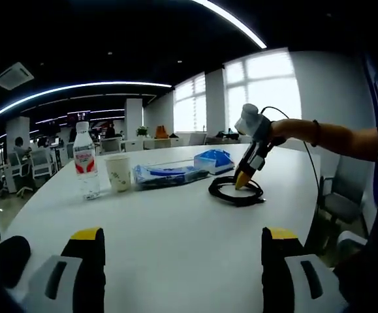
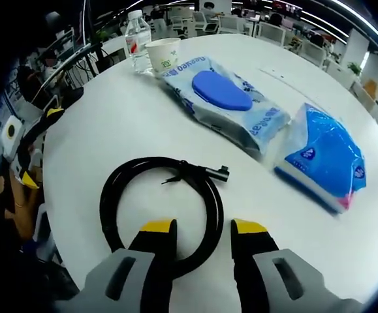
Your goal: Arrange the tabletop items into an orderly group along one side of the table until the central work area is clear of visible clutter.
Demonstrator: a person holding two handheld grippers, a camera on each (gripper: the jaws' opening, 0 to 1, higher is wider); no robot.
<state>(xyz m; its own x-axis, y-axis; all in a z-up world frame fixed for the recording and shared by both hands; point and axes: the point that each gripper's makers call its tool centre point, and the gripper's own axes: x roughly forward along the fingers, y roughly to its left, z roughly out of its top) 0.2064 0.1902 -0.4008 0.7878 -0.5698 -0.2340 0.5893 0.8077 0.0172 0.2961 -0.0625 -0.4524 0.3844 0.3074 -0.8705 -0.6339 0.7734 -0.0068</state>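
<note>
The coiled black cable point(image 1: 236, 190) lies on the white table point(image 1: 175, 235) right of the wipes pack point(image 1: 169, 175), paper cup point(image 1: 118, 172) and water bottle point(image 1: 85, 160); my left gripper point(image 1: 183, 244) hovers with jaws spread, holding nothing. In the right gripper view, my right gripper point(image 2: 204, 229) straddles the cable's point(image 2: 162, 208) near rim, jaws apart, the tissue pack point(image 2: 322, 156) beyond.

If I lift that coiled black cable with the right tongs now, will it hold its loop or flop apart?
The black cable looks bound by a tie near its plug end, so the coil probably stays together. It is thin and round, so it will likely sag from a single pinch. The right tongs straddle one strand with jaws open; the smooth jacket may slip sideways as they close.
</note>
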